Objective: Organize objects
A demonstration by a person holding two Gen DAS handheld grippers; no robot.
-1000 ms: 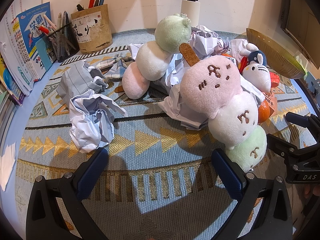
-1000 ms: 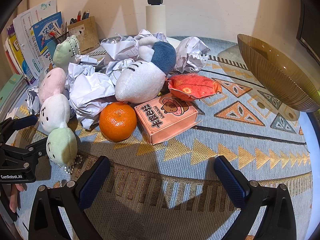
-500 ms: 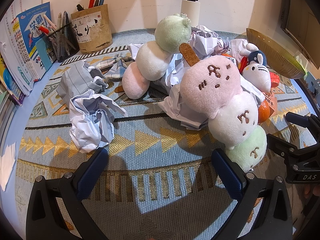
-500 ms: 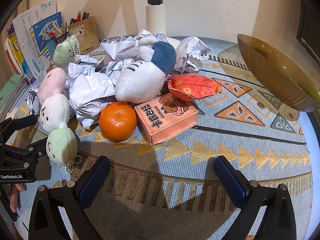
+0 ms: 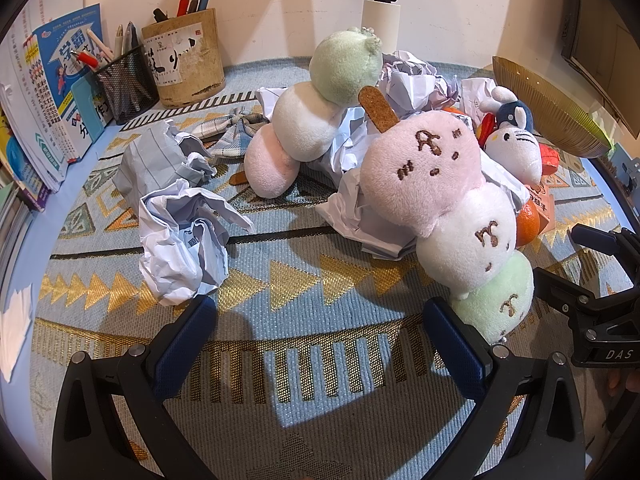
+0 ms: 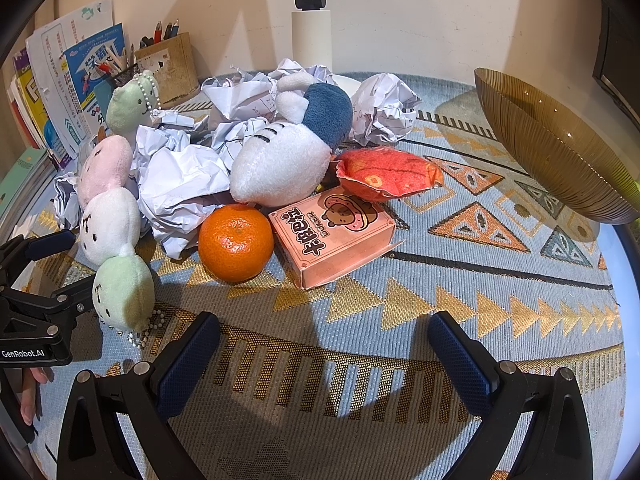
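left gripper spread wide, blue ribbed pads over bare woven mat, nothing between them. right gripper likewise wide and empty, low over the same flat-weave cloth with its gold triangles and black lines.

heaped mid-mat: fuzzy three-ball dango plush, pink, white and pale green lobes with brown stitched faces, brown felt stick at the top, green end just beside the left gripper's right pad. second dango plush behind, leaning on crumpled white paper. two more paper balls apart at left, one lined, one sharply creased.

round, dimpled, glossy orange touching a flat pink cardboard box with a cartoon bear print. soft white-and-navy plush above both, fleecy red pouch beside it. ribbed amber glass bowl tilted at far right, well apart from the heap.

cork-textured pen pot, black wire-mesh cup and upright booklets along the back left.
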